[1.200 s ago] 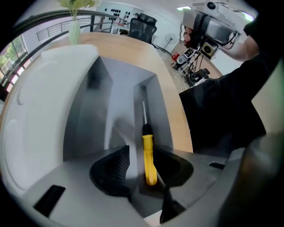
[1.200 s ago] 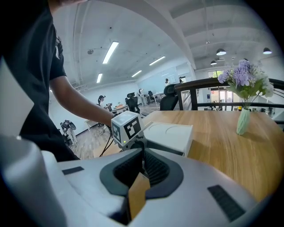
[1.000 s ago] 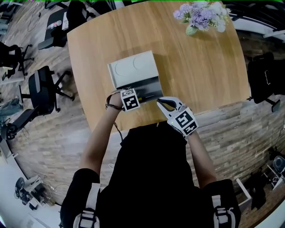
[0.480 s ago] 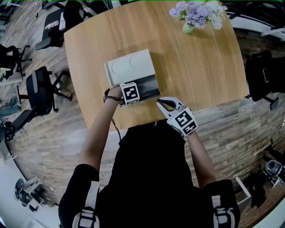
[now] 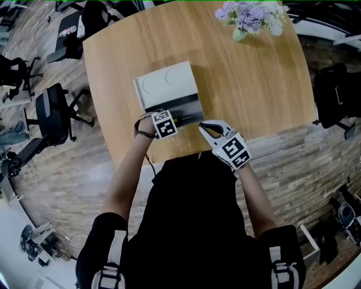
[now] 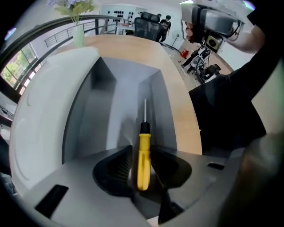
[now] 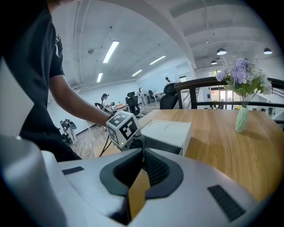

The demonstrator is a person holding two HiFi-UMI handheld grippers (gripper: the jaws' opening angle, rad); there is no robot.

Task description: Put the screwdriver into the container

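The left gripper [image 6: 141, 153] is at the left end of the container's [image 6: 84, 115] open grey compartment. Its jaws are closing with the screwdriver's [image 6: 143, 170] handle between them. A thin gap shows beside the left pad, so the pads are not pressing on the handle.

The screwdriver has a plain, bright yellow handle, a short black collar and a thin silver shaft. It lies inside the compartment, along its length. The handle is at the gripper's end and the shaft points toward the far wall.

The container is a pale box. Its white top [image 5: 163, 84] has two shallow round impressions, and the grey trough runs along its near side.

The right gripper [image 7: 142, 155] is just off the container's near right corner, over the wooden table [image 5: 242, 84]. Its jaws are drawn together and hold nothing.

A vase of purple flowers [image 5: 248, 17] stands well beyond the container, toward the table's far right.
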